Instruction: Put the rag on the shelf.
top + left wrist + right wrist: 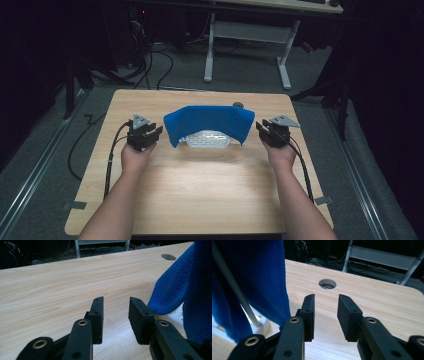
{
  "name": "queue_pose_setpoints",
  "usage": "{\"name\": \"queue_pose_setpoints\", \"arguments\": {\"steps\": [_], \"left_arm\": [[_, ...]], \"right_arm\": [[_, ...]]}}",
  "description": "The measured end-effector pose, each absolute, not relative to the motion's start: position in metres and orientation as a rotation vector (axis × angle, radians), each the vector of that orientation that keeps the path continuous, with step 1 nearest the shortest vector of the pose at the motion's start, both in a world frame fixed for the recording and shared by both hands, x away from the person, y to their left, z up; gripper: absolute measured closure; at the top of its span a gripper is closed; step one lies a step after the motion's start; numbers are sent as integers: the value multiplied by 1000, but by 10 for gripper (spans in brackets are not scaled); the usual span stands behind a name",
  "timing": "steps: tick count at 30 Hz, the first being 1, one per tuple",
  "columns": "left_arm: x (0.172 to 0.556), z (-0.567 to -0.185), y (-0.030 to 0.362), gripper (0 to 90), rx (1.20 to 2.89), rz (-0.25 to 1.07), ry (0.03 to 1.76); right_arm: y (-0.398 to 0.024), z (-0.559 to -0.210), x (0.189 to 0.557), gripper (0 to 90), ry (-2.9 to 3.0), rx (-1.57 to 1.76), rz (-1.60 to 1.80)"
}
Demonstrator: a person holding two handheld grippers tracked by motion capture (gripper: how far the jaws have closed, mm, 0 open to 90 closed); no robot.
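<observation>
A blue cloth (209,121) hangs draped over a white rack (207,139) at the middle of the wooden table (200,185). My left gripper (150,134) rests just left of the cloth, open and holding nothing. In the left gripper view its jaws (116,302) stand apart over bare wood, with the cloth's hanging edge (180,292) close on the right. My right gripper (264,129) sits just right of the cloth, open and empty. The right gripper view shows the cloth (259,280) and a white rod of the rack (242,297) to the left of the jaws (326,299).
A round cable hole (238,105) lies in the table behind the cloth, also seen as a hole (327,284) ahead of the right jaws. Beyond the table stand a white desk frame (247,45) and cables on the grey floor. Dark curtains flank both sides.
</observation>
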State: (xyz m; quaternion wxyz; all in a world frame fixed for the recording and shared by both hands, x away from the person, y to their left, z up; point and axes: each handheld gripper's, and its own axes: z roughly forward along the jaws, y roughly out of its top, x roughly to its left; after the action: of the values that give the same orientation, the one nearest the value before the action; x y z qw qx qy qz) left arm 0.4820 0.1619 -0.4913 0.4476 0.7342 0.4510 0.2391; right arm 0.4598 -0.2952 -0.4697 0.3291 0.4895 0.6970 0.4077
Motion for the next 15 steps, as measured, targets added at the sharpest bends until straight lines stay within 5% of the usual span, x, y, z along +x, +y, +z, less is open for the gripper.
{"name": "queue_pose_setpoints", "arguments": {"steps": [15], "left_arm": [[456,-486,167,552,1801,624,1097]], "right_arm": [[-298,-461,429,532,1842,1214,1009]]}}
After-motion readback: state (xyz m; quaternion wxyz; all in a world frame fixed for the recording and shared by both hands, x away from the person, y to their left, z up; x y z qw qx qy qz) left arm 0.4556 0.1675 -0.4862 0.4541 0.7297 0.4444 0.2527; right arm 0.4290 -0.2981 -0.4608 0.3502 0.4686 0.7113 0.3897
